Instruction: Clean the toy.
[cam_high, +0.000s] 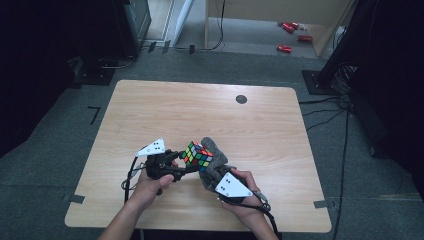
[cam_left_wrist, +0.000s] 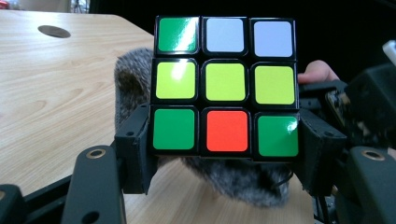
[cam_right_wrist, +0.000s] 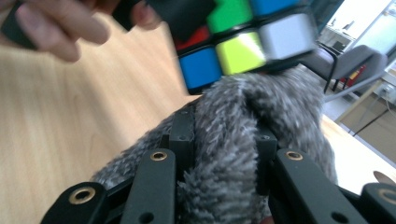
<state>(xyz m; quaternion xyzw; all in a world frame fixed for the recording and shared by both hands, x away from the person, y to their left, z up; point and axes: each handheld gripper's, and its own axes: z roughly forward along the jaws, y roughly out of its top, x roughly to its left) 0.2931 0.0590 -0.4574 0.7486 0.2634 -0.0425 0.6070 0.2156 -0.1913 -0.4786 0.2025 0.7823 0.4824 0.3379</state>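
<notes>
A scrambled puzzle cube (cam_high: 198, 155) (cam_left_wrist: 226, 86) is held above the table's front middle, with my left gripper (cam_high: 186, 161) (cam_left_wrist: 226, 154) shut on its lowest row. Its face toward the left gripper view shows green, white, yellow and red tiles. A grey fuzzy cloth (cam_high: 216, 162) (cam_right_wrist: 233, 154) (cam_left_wrist: 140, 79) rises behind and under the cube. My right gripper (cam_high: 216, 176) (cam_right_wrist: 224, 140) is shut on that cloth, whose top touches the cube's (cam_right_wrist: 238, 44) underside in the right gripper view.
The wooden table (cam_high: 175, 107) has a dark round hole (cam_high: 241, 99) (cam_left_wrist: 54, 31) near its far edge. Cables trail from both grippers off the front edge. Red objects (cam_high: 290, 35) lie on the floor beyond the table.
</notes>
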